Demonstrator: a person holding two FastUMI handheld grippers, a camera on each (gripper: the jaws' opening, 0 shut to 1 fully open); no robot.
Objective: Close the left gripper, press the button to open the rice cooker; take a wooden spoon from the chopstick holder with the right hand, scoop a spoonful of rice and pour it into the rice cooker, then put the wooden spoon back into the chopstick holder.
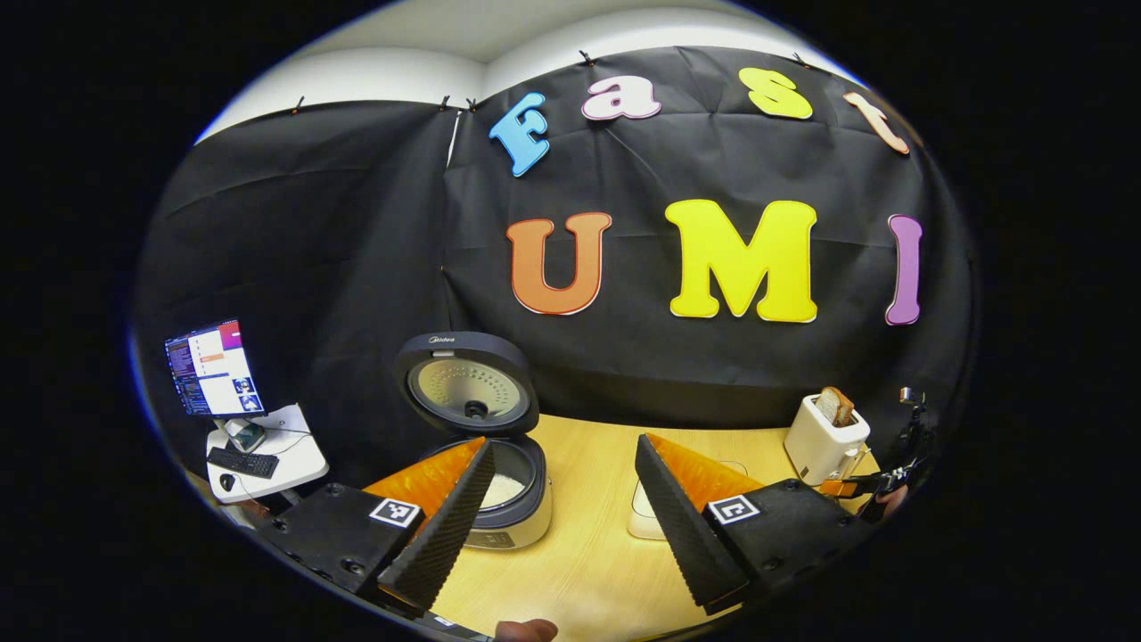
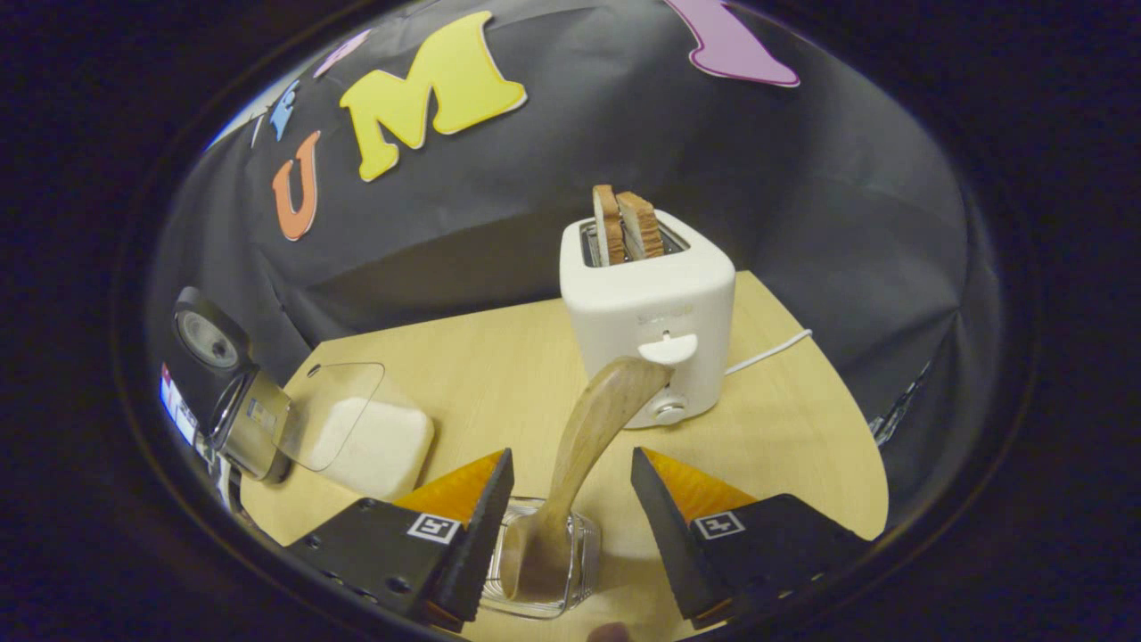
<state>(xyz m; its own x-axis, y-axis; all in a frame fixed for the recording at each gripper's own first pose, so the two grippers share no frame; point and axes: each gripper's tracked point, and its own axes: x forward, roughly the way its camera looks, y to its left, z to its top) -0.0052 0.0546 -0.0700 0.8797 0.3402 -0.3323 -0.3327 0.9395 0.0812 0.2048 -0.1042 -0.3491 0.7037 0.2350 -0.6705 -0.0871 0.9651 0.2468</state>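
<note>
One wooden spoon (image 2: 579, 464) in holder (image 2: 544, 571); two toast slices (image 2: 627, 225).

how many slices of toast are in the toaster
2, standing side by side in the top slots of the white toaster: one slice on the left, the other slice right beside it.

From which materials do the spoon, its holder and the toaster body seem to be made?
The brown wooden spoon looks like smooth, unpainted wood: grain streaks run along its handle. The clear square holder seems to be glass or hard plastic; the spoon's bowl shows through its wall, and I cannot tell which. The white rounded toaster appears to be matte plastic, with soft corners and no metallic shine.
</note>
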